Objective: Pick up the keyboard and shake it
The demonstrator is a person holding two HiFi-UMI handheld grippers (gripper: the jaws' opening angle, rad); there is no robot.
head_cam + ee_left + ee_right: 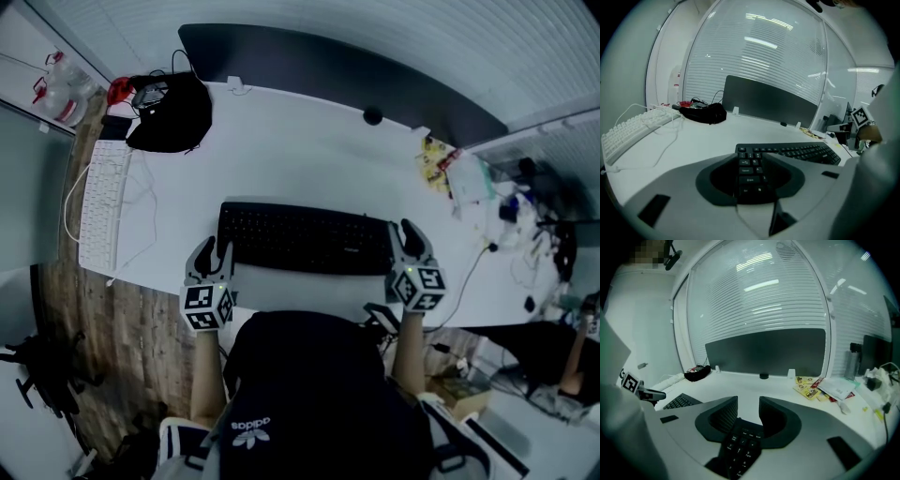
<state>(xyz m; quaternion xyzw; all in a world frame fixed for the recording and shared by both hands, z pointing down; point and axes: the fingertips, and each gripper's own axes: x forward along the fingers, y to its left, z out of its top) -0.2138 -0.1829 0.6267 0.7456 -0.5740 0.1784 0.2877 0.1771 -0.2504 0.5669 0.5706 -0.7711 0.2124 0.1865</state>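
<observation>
Head view: flat black keyboard (305, 239) (matte)

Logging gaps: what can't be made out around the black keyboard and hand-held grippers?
Black keyboard ends: each gripper view, partly covered by the left hand-held gripper or right hand-held gripper body.
Key legends: head view, too small.
Yellow packets' print: right gripper view, blurred.
Desk's near edge: head view, behind the person.

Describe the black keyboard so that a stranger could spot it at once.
Start at the long white desk. Near the middle of its front edge lies the black keyboard, with the left gripper at one end and the right gripper at the other. The only other one, the white keyboard, lies at the desk's left end.
</observation>
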